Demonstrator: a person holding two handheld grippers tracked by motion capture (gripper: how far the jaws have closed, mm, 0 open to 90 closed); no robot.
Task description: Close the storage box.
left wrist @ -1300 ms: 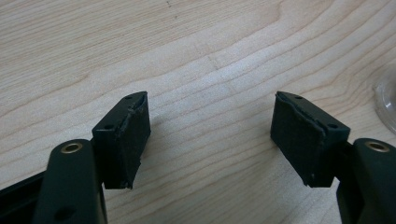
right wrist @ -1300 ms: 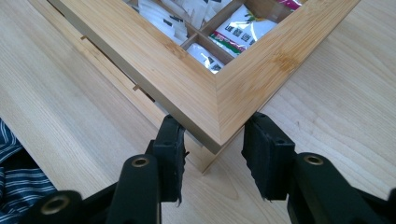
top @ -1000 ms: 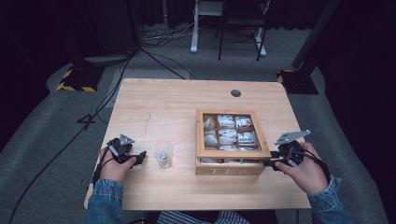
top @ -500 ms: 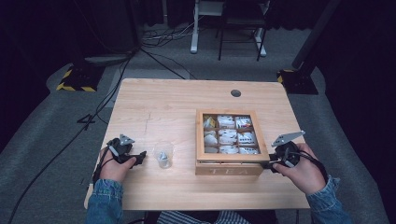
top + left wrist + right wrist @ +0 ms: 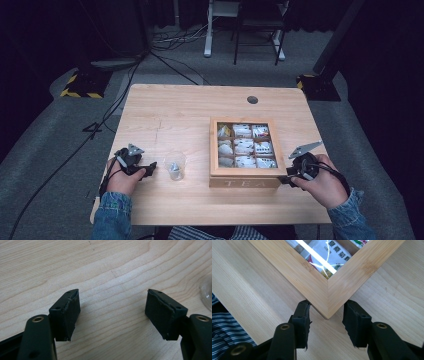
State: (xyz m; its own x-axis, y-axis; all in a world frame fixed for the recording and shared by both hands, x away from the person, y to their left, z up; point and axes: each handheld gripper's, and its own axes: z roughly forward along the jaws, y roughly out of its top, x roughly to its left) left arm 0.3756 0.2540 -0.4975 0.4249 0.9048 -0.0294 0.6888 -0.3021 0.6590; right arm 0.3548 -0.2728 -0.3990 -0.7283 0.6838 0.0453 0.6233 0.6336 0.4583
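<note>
My right gripper point(image 5: 325, 322) sits at the near right corner of the tea box point(image 5: 247, 177), and that corner is what the next move turns on. In the right gripper view the corner of the wooden lid frame points straight into the gap between my fingers point(image 5: 302, 315), one finger on each side of it. The left-hand one looks to be touching the box's front face, the other stands just off the side face. The fingers have just been easing apart; they straddle the corner without clamping it, so I read this as letting go or re-seating rather than a firm hold.

The box lies on the desk point(image 5: 170, 107) right of centre, its front face with the lettering turned toward me, its glazed lid showing rows of tea sachets point(image 5: 245, 147) beneath. It is close to square, so there is no long axis to line up with; the corner diagonal matters instead.

My left gripper point(image 5: 145, 169) is well apart from the box, to its left, with a small clear cup point(image 5: 175, 164) between them. Its fingers point(image 5: 67, 312) stand wide apart over bare wood, holding nothing. The right hand point(image 5: 320, 182) is plainly the nearer one.

Beyond the box the desk is bare pale wood with a cable hole point(image 5: 252, 99); behind it lie grey carpet, cables and dark stands.
</note>
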